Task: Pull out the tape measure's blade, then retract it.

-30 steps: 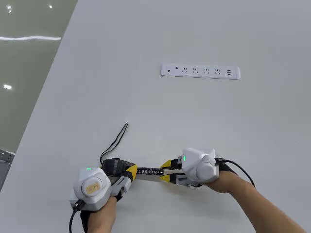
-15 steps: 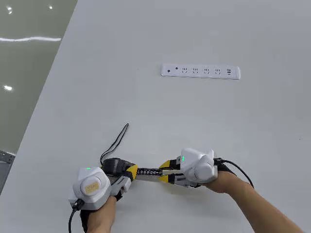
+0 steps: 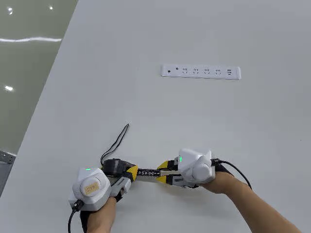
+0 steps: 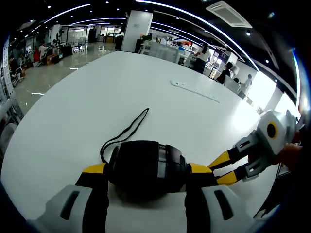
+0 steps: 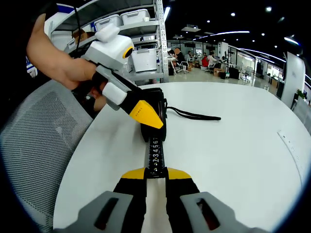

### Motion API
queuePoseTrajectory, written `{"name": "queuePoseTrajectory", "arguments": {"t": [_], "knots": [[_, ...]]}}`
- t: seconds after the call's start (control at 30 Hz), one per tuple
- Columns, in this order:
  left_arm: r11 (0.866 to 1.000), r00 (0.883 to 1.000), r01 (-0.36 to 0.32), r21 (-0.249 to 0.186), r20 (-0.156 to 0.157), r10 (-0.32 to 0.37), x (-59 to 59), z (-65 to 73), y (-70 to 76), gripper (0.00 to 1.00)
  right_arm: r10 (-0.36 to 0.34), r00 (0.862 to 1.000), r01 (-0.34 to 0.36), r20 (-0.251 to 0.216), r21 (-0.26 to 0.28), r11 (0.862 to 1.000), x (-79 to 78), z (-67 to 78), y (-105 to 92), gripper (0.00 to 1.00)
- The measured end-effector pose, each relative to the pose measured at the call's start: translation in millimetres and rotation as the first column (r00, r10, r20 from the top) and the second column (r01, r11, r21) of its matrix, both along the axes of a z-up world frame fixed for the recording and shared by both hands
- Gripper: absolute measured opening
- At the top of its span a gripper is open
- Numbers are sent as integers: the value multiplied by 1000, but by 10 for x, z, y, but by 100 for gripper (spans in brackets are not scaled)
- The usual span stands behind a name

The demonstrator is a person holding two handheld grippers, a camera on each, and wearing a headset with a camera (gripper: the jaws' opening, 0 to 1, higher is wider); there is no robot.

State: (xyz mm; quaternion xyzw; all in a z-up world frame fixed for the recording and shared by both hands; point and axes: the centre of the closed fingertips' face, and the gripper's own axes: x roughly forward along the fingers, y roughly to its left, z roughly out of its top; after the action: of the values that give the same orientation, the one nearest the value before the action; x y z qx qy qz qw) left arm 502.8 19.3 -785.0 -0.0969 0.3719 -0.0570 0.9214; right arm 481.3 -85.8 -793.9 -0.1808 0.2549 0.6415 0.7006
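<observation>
Nearest you, at about 7 o'clock in the head view, your left claw (image 4: 146, 171) pinches the black case of the tape measure (image 3: 115, 166), one yellow-tipped jaw on each side of it, and the case rests on the white bench (image 3: 204, 121). At 3 o'clock from the case, your right claw (image 5: 155, 174) is pressed together on the end of the blade (image 5: 155, 151), which passes between its two yellow tips. A short stretch of the blade is out, with printed numbers showing on it, and it spans the gap between the two claws just above the bench. The claws face each other, near but not touching. From the far side of the case, a thin black strap (image 3: 115, 141) lies loose on the bench and trails off toward 12 o'clock. Well beyond it, at about 1 o'clock in the head view, a white power strip (image 3: 200, 71) lies flat, well apart from the tape measure.
</observation>
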Motion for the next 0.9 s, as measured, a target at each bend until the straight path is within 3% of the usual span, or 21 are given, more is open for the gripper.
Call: {"name": "queuePoseTrajectory", "arguments": {"t": [0.9], "knots": [[1000, 1000, 0, -15, -7, 0, -1, -6, 26, 61, 13, 1000, -13, -2, 6, 1000, 23, -24, 209, 13]]}}
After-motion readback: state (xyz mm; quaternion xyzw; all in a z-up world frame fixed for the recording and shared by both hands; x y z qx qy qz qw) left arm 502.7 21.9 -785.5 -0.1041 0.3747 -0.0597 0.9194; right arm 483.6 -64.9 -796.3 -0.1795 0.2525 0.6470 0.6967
